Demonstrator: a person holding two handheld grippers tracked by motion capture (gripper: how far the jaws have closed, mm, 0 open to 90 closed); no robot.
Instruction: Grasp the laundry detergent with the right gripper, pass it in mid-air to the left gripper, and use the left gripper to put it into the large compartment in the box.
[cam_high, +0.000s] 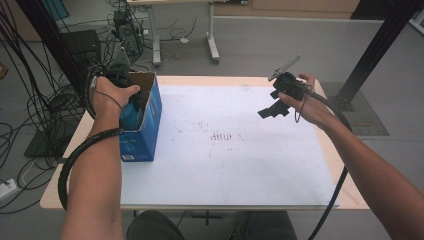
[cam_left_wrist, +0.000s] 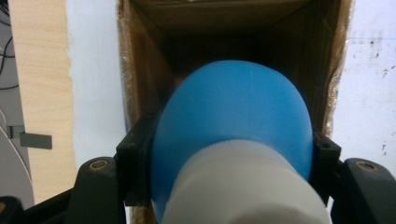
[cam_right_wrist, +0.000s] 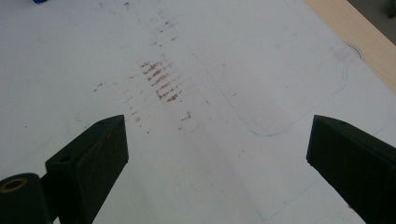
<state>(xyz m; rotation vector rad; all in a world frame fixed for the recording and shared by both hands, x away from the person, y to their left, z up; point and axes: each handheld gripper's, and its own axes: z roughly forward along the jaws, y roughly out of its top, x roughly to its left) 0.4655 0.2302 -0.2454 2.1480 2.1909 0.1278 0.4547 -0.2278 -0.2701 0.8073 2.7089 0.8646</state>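
White tabletop (cam_high: 240, 165); left gripper (cam_left_wrist: 229, 154) clamped on smooth blue bottle (cam_left_wrist: 233, 112) over box (cam_high: 147, 117)—likely light, slippery; right gripper (cam_right_wrist: 217, 144) jaws apart.

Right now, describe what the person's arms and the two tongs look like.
Both forearms are bare, with no sleeves showing. The left tongs have black jaws with brass-coloured screw sockets; a thick black ribbed cable loops from them. The right tongs are black, topped by a grey plate, with blocky jaws and a black cable.
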